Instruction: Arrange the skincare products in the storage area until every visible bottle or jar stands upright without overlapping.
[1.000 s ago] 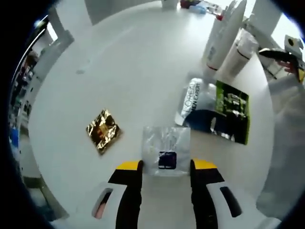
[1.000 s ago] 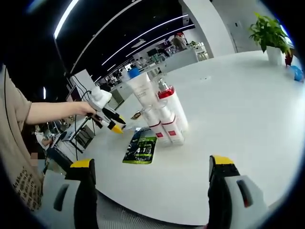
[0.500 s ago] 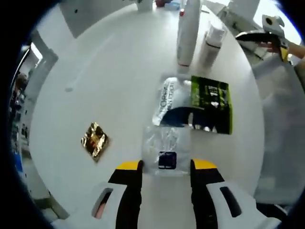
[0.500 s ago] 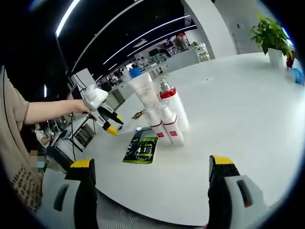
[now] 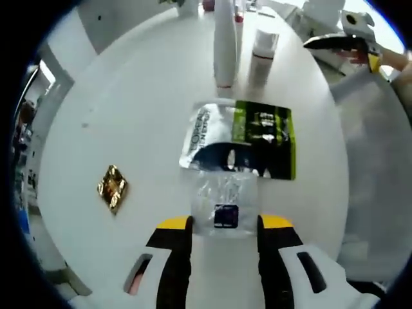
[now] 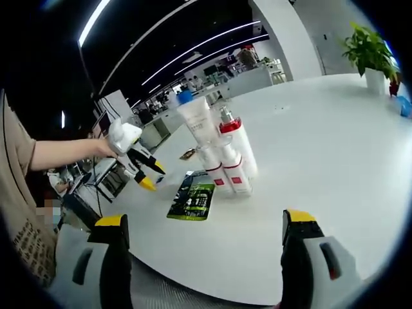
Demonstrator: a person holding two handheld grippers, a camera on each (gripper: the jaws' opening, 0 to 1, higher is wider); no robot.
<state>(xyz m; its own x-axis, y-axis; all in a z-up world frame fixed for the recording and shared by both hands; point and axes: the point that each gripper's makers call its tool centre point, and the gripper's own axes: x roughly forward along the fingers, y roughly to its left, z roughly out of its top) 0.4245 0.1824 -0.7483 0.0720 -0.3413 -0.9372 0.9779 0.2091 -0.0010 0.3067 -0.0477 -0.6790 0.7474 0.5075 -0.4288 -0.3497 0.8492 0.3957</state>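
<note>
My left gripper is shut on a clear sachet with a dark blue square, held above the white table. Just beyond it lie a silver sachet and a green sachet, overlapping each other. Upright behind them stand a tall white bottle and a red-banded tube. In the right gripper view the same cluster of white bottles and tubes stands upright behind the green sachet. My right gripper is open with nothing between its fingers, near the table's edge.
A gold sachet lies alone on the left of the table. The left gripper, held by a person's hand, hovers left of the bottles. The right gripper shows at the top right. A potted plant stands at the far side.
The left gripper has carried the clear sachet closer to the silver and green sachets. In the right gripper view it has dropped a little and shifted left. The right gripper has stayed put.
</note>
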